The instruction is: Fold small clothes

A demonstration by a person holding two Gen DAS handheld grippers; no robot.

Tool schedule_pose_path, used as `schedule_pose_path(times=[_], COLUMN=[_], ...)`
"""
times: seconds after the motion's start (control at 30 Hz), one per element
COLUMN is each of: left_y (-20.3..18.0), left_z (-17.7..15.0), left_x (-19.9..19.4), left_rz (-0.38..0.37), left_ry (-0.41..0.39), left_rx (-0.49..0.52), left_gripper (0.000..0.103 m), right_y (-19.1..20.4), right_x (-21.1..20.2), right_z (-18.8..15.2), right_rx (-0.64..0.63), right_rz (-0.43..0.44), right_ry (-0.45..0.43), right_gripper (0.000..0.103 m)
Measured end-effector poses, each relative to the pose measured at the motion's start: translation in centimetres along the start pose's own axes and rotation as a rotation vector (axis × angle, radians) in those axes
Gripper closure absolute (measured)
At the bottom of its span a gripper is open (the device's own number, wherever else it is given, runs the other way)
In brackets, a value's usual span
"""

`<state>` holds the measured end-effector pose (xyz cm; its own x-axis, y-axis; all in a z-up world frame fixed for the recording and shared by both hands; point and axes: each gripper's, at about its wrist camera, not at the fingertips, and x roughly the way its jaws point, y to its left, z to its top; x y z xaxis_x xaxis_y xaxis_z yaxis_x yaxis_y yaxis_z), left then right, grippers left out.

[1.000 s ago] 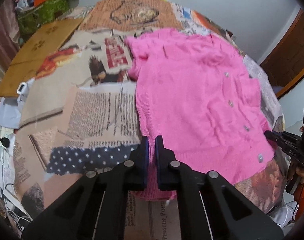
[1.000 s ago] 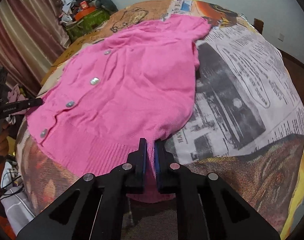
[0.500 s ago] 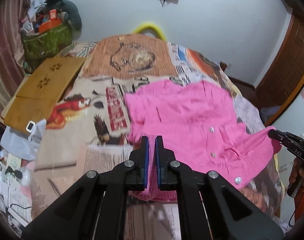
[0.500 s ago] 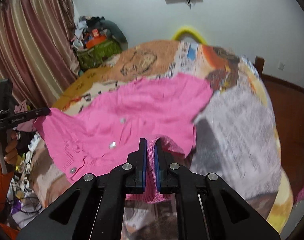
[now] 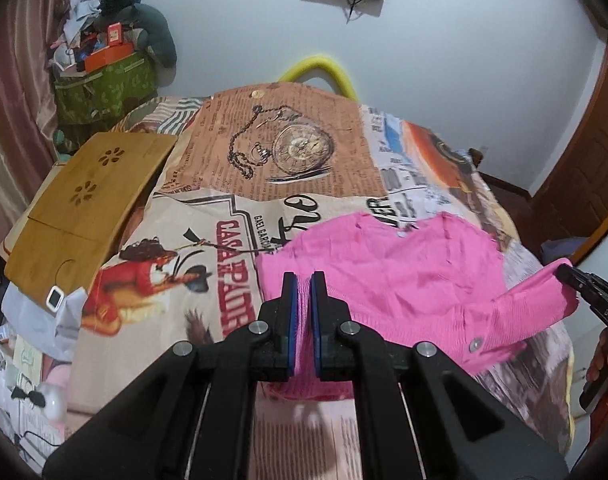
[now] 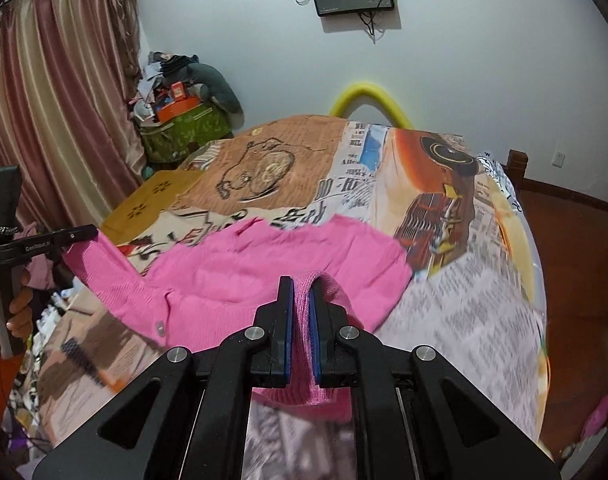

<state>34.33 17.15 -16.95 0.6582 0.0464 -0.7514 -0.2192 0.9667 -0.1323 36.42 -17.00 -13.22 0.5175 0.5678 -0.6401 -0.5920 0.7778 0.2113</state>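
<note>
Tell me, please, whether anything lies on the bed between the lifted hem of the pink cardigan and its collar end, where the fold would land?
Nothing visible does. Both the left gripper and right gripper are shut on the pink cardigan, and the bedspread beyond its far edge shows only print. The wooden lap tray sits off to the side.

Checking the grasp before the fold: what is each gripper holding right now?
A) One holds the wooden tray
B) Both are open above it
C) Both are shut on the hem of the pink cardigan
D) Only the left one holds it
C: the left gripper and the right gripper each pinch a hem corner of the pink cardigan, lifted off the bed.
</note>
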Motion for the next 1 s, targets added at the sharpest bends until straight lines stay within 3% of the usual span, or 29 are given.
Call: schedule_pose_path(times=[0.27,0.4,0.6,0.77,1.0], left_y=[1.7,2.1,2.7,3.3,4.5], left_z=[0.5,-0.1,0.0,0.0,-1.6], left_x=[9.1,11.4,10.9,9.0,8.3], left_rz=[0.035,0.026,0.001,-0.026,-0.033], left_ry=[0.138,0.186,0.182,0.177,0.208], left_rx=[-0.021,-0.017,-0.016,-0.033,-0.07], left_gripper=[0.097,0.097,0.094,0.09,0.074], right_y=[-3.0,-4.4,-4.5,-4.4,-4.4], right_x=[6.7,9.0,8.9,6.7,4.0], right_z=[0.3,-0.6,-1.3,-1.0,-1.7], right_rx=[0.018,0.046,0.031,0.032,0.044], right_rz=[-0.039,-0.035,-0.029,-0.024,-0.022], right_ry=[0.094,0.151,0.177,0.134,0.107], right_gripper=[0.097,0.096,0.094,0.076,0.072])
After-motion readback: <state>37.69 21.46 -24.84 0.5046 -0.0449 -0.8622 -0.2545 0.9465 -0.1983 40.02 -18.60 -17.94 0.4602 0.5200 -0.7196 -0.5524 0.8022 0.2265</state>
